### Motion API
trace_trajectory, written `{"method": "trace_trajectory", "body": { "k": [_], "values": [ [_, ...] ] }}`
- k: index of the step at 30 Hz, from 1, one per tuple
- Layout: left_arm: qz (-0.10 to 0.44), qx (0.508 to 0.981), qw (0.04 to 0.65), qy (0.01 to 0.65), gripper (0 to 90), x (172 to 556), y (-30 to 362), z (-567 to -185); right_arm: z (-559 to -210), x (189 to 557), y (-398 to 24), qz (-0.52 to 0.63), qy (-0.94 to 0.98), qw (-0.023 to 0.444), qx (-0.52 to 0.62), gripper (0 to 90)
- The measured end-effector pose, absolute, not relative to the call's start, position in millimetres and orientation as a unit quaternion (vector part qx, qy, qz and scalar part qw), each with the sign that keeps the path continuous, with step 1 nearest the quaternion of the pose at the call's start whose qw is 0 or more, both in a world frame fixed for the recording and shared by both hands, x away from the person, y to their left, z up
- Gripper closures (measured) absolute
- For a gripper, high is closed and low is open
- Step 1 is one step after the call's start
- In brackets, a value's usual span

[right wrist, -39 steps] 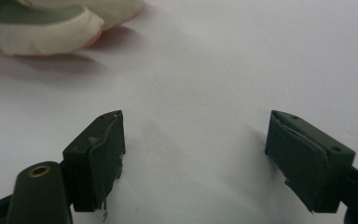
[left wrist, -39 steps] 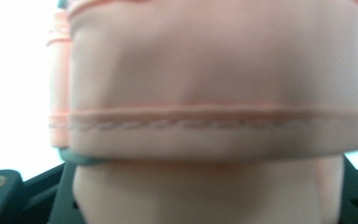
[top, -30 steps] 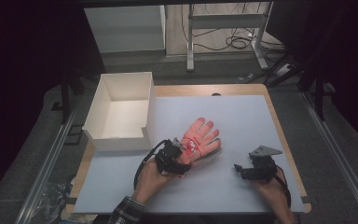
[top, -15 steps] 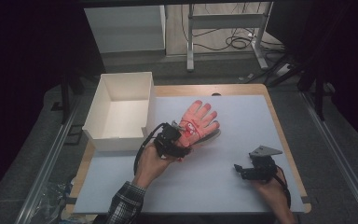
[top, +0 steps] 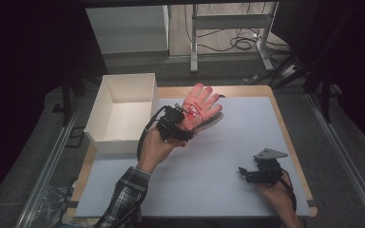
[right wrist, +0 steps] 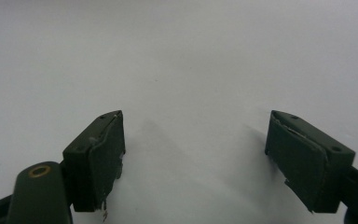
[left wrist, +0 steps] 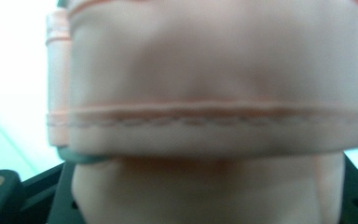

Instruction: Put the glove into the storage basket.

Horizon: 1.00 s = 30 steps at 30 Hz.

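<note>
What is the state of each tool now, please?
Left tool: closed on the pink glove, lifted above the table.
Right tool: open, nothing between its jaws, low over the table.

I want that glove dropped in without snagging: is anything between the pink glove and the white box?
Nothing visible. The left gripper holds the glove in the air just right of the box, whose top is open; only the near wall separates them.

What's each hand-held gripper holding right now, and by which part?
The left hand-held gripper is shut on the pink glove at its cuff end. The right hand-held gripper is open, holding nothing.
</note>
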<state>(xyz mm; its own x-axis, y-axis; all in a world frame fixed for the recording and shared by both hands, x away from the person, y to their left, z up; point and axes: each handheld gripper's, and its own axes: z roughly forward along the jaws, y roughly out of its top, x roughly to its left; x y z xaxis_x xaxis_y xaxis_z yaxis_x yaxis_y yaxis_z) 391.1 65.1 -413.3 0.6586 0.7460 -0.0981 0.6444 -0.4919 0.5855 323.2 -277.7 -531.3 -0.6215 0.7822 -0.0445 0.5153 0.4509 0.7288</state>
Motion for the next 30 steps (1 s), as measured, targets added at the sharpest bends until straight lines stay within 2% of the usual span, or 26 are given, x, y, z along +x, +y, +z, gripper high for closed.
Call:
{"method": "trace_trajectory", "body": {
  "k": [12, 30],
  "values": [
    [0.106, 0.840, 0.301, 0.438, 44.1, 414, 90, -386, -531, 323, -278, 0.349, 0.830, 0.192, 0.390, 20.2],
    [0.153, 0.789, 0.291, 0.519, 43.6, 436, 152, -359, -531, 323, -278, 0.350, 0.830, 0.192, 0.390, 20.2]
  ]
}}
